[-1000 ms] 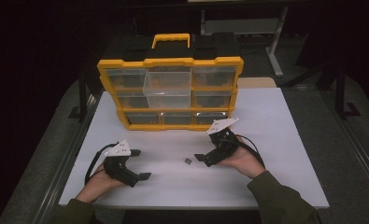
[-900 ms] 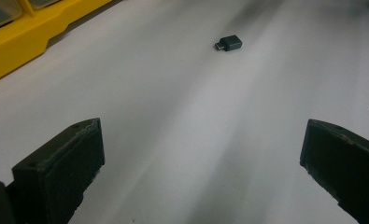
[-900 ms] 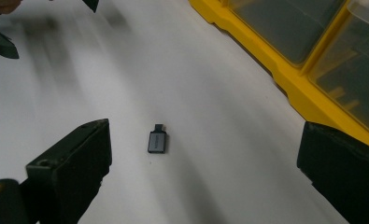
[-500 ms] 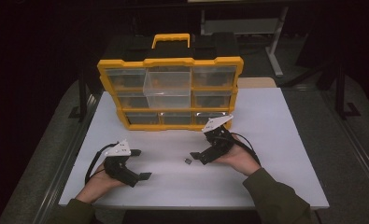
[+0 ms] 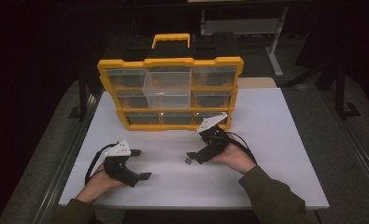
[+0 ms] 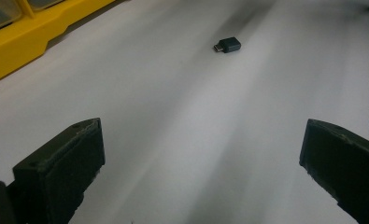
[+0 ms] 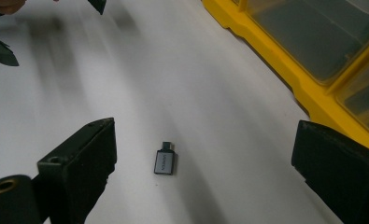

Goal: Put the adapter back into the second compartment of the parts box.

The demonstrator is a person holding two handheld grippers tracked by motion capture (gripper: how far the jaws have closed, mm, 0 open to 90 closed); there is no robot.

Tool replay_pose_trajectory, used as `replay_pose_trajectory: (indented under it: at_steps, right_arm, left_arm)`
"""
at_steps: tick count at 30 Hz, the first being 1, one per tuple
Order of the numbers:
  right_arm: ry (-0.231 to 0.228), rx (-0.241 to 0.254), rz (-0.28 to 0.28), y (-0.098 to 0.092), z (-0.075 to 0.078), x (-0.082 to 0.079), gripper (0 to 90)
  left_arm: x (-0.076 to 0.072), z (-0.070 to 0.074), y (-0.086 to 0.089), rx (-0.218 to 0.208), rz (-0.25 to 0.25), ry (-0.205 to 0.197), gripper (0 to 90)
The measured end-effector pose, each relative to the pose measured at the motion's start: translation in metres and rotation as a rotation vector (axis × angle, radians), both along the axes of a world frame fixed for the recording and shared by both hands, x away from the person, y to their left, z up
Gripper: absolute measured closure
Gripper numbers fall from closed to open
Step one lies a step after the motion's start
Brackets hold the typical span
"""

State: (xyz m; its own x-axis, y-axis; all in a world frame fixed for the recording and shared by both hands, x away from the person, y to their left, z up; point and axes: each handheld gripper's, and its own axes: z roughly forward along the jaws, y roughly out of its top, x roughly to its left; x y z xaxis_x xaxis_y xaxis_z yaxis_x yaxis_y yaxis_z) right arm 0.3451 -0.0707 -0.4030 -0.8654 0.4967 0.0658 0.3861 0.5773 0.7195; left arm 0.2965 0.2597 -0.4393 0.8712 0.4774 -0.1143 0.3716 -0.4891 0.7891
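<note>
High view, read left to right: left gripper (image 5: 140, 164) lies low on the white table (image 5: 285, 140), jaws wide apart, nothing between them. Near the table's middle sits a small grey adapter (image 5: 188, 161), flat on the surface. Right gripper (image 5: 195, 157) is just beside it, pointing toward the left gripper, jaws also spread and empty. Behind both stands a yellow organizer case (image 5: 169, 93), upright, with one clear bin (image 5: 168, 88) pulled partly forward.

Left gripper view: adapter (image 6: 228, 45) lies well ahead of the jaws, off their centre line, apart from the case edge (image 6: 28, 42).

Right gripper view: adapter (image 7: 165, 161) lies between the jaws but closer to the left one, its plug end pointing away from the camera.

Risks, as judged:
- Off-centre part: the nearer jaw may meet it first and push it sideways instead of pinching it.
- Thin, flat, smooth body on a smooth table: jaws closing too high could skid over it, or it could squirt out.
- Coming down too hard could jam the jaw tips against the table.
- A corner-only grip may let it twist or drop on the way to the case.
</note>
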Motion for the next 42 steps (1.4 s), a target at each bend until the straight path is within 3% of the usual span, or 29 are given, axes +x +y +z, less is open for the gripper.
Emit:
replay_pose_trajectory:
  at_steps: [16, 27, 42]
  right_arm:
    - [0.010, -0.021, 0.040, 0.012, -0.005, 0.005, 13.9]
    - [0.020, -0.060, 0.072, 0.021, -0.012, 0.006, 25.1]
    - [0.060, -0.071, 0.099, 0.025, -0.016, 0.004, 38.2]
  left_arm:
    - [-0.001, 0.001, 0.000, -0.008, 0.002, -0.003, 0.0]
    - [-0.001, 0.001, 0.000, -0.001, -0.001, -0.005, 0.0]
    - [-0.001, 0.000, 0.000, 0.001, -0.003, -0.004, 0.0]
